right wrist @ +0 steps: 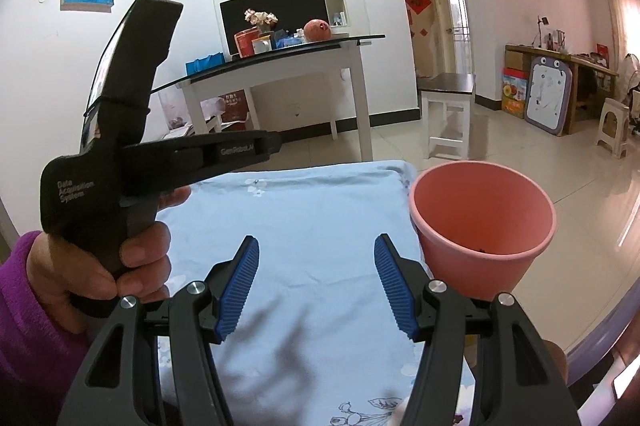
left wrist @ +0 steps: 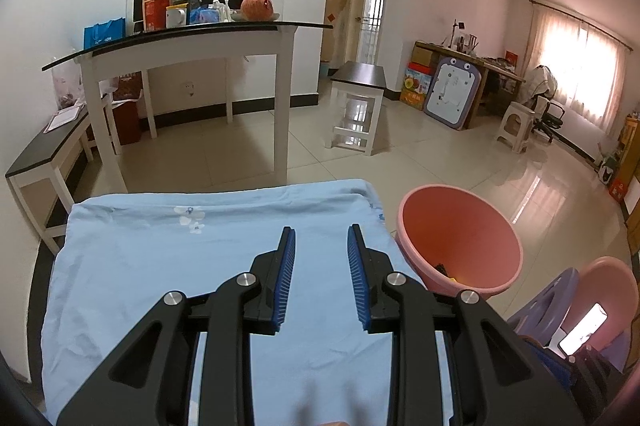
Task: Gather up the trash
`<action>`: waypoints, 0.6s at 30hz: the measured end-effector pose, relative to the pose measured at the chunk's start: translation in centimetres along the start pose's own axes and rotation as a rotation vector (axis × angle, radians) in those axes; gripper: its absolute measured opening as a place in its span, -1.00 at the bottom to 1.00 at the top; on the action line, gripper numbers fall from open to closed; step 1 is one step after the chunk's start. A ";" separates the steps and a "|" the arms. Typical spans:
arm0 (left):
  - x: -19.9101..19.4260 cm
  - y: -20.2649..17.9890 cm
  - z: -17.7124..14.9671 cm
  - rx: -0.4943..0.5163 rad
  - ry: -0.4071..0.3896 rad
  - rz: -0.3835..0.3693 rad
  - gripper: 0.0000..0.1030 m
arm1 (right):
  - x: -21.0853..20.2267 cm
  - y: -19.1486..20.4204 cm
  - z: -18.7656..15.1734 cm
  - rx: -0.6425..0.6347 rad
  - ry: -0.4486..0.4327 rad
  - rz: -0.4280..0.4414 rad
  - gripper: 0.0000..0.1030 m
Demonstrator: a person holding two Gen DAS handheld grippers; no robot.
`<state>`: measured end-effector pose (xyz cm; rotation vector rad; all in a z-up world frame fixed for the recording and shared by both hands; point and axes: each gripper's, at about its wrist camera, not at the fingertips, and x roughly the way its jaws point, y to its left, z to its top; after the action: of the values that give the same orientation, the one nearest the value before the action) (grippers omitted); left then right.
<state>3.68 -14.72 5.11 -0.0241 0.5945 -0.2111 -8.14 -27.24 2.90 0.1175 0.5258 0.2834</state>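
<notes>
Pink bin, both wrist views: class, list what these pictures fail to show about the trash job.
- Pink bin contents: left view shows only small dark and yellow bits, partly hidden by the gripper; right view only a speck.
- Blue cloth: near part hidden by fingers.
- Bin's base: hidden by gripper frames.

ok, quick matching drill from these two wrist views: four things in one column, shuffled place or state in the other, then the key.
Things:
1. left gripper
2. right gripper
3. pink bin
4. blue cloth

States:
A. spread flat, floral print
B. jaws wide apart, empty
C. jaws narrower, empty
D. standing at the cloth's right edge, a few bits inside

Pairs: 1-C, 2-B, 3-D, 4-A
</notes>
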 end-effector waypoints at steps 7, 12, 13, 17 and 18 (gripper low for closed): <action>-0.2 -0.4 -0.1 0.009 -0.003 -0.004 -0.48 | -0.5 -0.3 0.5 0.008 -0.033 -0.061 0.15; -0.2 -0.3 -0.2 0.005 -0.004 -0.006 -0.48 | -1.1 -1.1 0.9 0.045 -0.086 -0.137 0.15; -0.2 -0.3 -0.2 0.005 -0.004 -0.005 -0.48 | -1.2 -1.2 0.9 0.054 -0.093 -0.146 0.15; -0.2 -0.3 -0.2 0.009 -0.005 0.002 -0.48 | -1.4 -2.2 1.2 0.093 -0.120 -0.185 0.17; -0.2 -0.3 -0.2 0.008 -0.004 0.003 -0.48 | -1.4 -2.3 1.2 0.097 -0.125 -0.192 0.17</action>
<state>3.30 -14.99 5.10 -0.0163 0.5896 -0.2101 -8.14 -29.91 4.24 0.1761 0.4231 0.0625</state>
